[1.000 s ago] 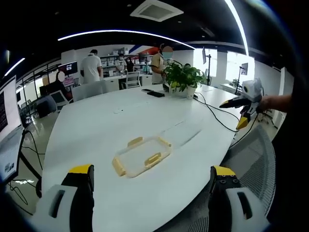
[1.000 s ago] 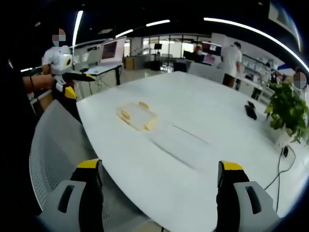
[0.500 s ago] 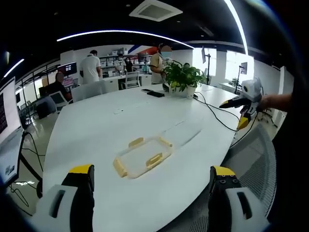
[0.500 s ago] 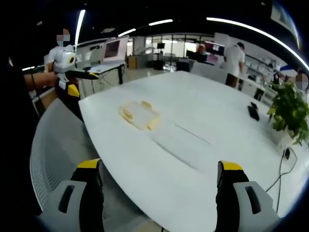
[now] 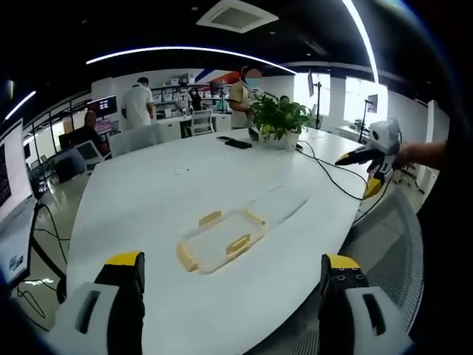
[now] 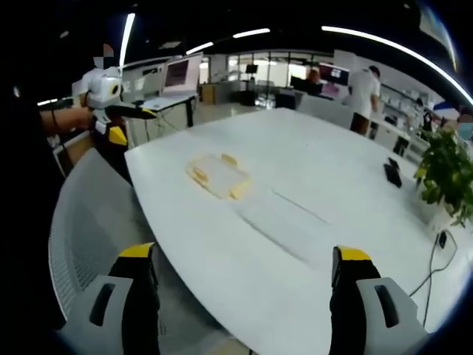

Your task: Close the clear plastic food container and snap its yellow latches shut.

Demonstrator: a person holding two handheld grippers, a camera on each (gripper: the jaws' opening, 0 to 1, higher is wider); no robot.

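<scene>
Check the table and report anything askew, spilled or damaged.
Nothing looks spilled or damaged. On the white table, the clear container lies flat, its yellow latches splayed outward, unsnapped. A clear flat piece, possibly the lid, lies beside it. Both grippers hang back, open.

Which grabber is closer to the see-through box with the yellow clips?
Probably the left. The left gripper hangs off the table's edge, with the container straight ahead. The right gripper is off the edge too, but the container sits farther away, toward the left.
</scene>
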